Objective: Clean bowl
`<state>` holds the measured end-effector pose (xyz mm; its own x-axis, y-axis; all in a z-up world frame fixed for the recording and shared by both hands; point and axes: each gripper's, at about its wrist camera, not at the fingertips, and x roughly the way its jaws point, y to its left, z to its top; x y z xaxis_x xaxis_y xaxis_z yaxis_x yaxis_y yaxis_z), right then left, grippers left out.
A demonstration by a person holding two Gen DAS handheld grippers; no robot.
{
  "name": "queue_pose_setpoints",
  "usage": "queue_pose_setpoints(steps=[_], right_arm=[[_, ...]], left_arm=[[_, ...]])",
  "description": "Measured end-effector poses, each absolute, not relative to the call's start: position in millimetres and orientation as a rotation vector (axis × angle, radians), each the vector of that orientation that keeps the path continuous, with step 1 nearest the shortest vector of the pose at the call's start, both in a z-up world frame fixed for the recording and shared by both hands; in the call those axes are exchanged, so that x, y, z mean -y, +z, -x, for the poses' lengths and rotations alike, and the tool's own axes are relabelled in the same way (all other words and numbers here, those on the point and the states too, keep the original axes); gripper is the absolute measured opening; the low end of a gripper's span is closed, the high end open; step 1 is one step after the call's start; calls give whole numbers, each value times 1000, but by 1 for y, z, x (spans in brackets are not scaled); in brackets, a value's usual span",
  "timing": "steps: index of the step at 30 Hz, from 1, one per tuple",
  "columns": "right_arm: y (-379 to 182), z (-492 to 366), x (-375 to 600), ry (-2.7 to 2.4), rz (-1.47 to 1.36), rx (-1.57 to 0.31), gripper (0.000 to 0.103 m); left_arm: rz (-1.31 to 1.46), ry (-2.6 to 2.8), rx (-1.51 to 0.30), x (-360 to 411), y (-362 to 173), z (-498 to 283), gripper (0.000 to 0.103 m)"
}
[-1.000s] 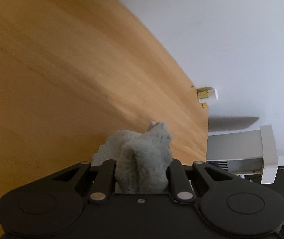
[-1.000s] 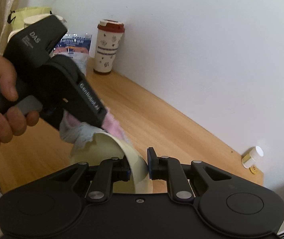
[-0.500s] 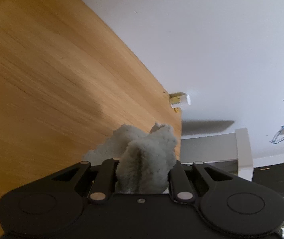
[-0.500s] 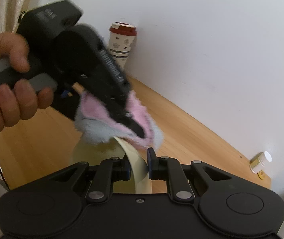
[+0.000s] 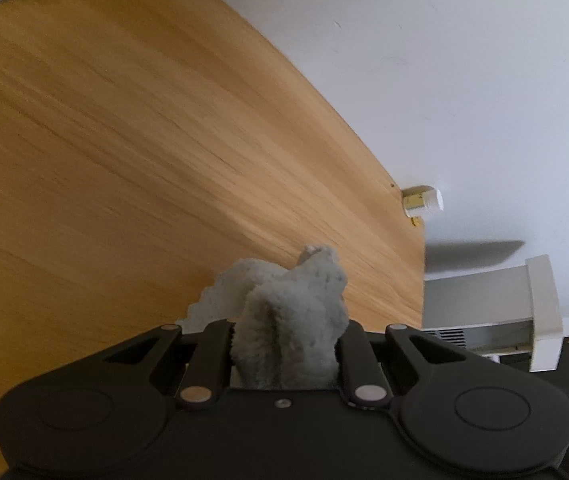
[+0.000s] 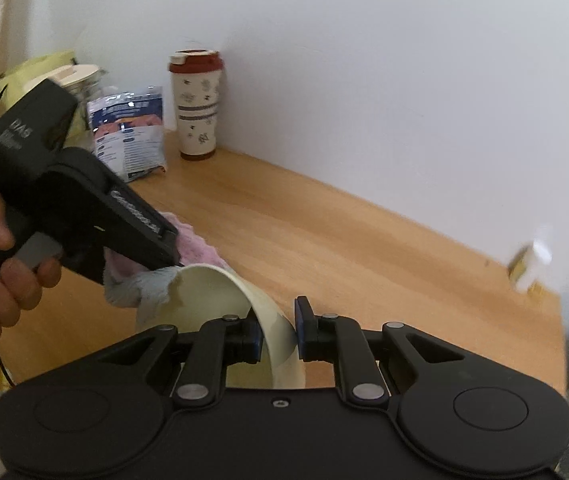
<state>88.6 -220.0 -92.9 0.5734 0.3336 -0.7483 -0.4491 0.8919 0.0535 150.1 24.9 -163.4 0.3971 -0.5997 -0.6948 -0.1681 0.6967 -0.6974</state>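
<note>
Right wrist view: right gripper (image 6: pixel 278 338) clamped on pale cream plastic bowl's (image 6: pixel 220 312) thin rim above wooden table (image 6: pixel 364 248), left gripper (image 6: pixel 164 258) pinching fluffy grey-pink cloth (image 6: pixel 152 280) at its lip; probably light, stiff, slippery, best gripped rim-on.

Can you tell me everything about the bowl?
The bowl is pale cream, smooth and plain, maybe plastic or ceramic. It is tipped on its side above the wooden table, its open mouth turned to the left. The right gripper pinches its rim, one finger inside and one outside. A fluffy pink and grey cloth, held by the left gripper, presses against its far rim. The inside looks empty.
</note>
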Motion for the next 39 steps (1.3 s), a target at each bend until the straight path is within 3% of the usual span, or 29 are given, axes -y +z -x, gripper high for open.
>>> queue_pose_setpoints(steps=[21,30,39], right_arm=[[-157,-125,288,267,-417,-1110,14],[-161,-125,295,377,-293,-1142,13],[-148,-176,260,751,127,-1171,26]], left_arm=[[775,-249,-1141,-51,-158,-148,14],[783,-241,-1105,-45,-153,-142,14],[800,-188,-1083,-39,-151,-132,14]])
